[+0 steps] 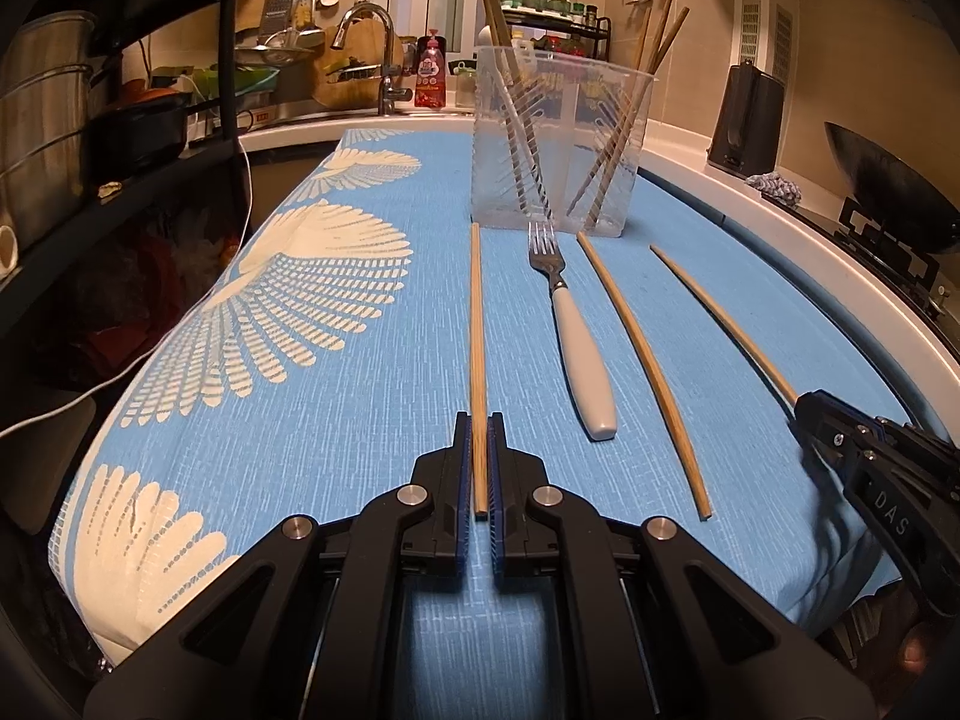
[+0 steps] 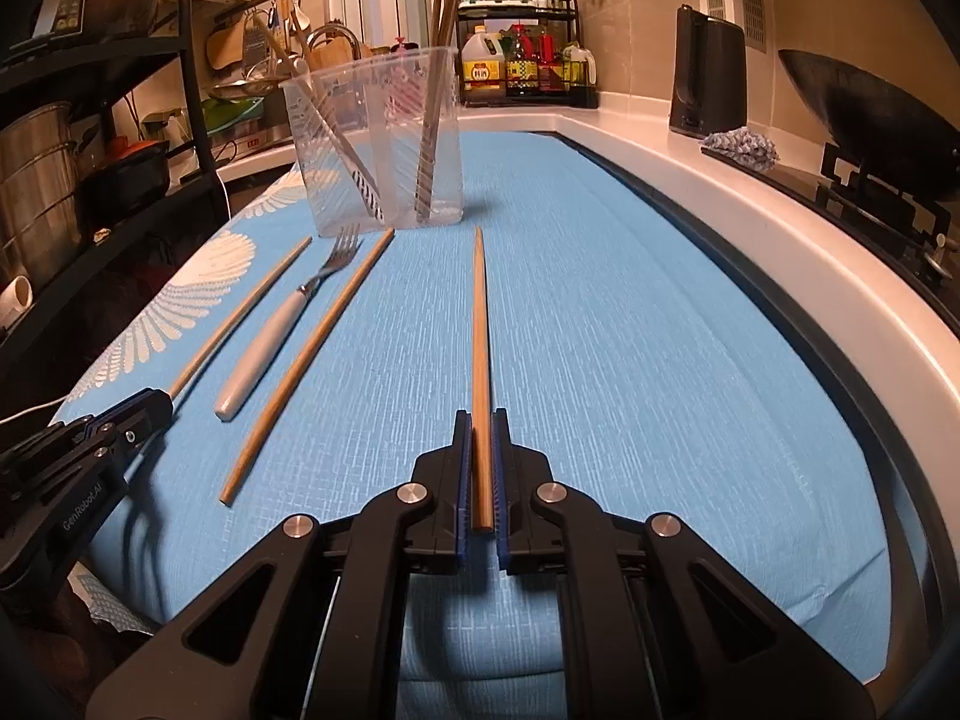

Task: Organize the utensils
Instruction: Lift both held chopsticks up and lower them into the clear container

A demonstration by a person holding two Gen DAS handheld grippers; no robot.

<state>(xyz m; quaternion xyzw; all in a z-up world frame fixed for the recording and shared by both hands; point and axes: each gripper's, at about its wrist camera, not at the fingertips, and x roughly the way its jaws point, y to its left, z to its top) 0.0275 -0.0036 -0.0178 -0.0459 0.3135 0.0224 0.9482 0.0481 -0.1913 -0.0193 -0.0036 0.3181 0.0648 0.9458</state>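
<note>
Left tongs (image 1: 479, 462) clamp the near end of one chopstick (image 1: 477, 324); right tongs (image 2: 480, 468) clamp another chopstick (image 2: 480, 324). Both sticks point at the clear holder (image 1: 558, 144). Fork (image 1: 576, 336) and a loose chopstick (image 1: 645, 372) lie between them, before the holder. Pickup step; next: lift, tip upright, drop in the holder.
</note>
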